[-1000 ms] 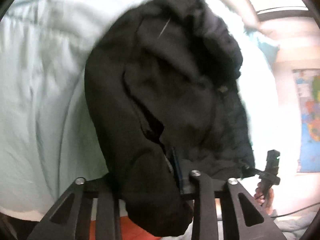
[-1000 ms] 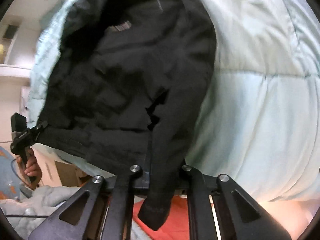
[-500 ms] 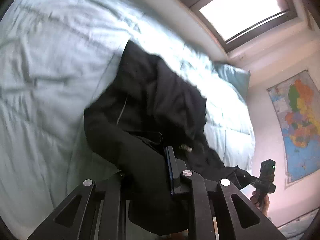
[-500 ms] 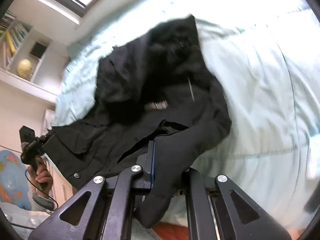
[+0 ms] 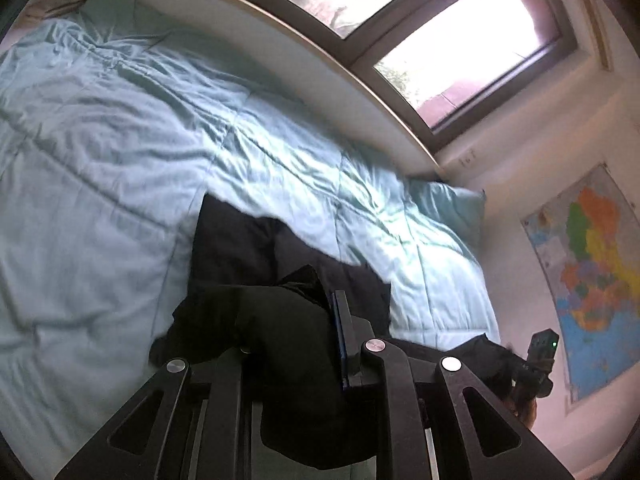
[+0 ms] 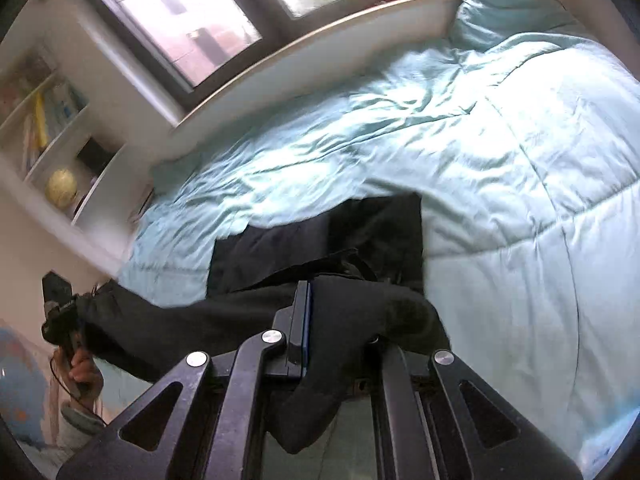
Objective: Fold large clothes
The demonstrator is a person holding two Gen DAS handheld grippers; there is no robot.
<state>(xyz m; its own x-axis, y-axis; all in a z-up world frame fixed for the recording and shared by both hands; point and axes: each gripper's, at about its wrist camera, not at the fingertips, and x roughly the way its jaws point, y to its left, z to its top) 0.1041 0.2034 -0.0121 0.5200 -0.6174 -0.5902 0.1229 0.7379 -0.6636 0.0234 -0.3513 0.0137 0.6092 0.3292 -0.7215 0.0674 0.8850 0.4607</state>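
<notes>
A pale blue bed (image 5: 120, 168) lies under the window (image 5: 460, 52). Both the left gripper (image 5: 296, 344) and right gripper (image 6: 340, 332) have jaws clamped on the black garment (image 5: 248, 248), which hangs over the bed's near edge. Best to keep it taut and level.

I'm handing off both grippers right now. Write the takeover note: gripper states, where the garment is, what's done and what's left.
Left gripper: shut on the black jacket.
Right gripper: shut on the same jacket, other end.
Jacket: stretched between both grippers, its far part draped on the light blue comforter.
Done: garment gripped at two points.
Left: spread it flat on the bed, then every fold.
</notes>
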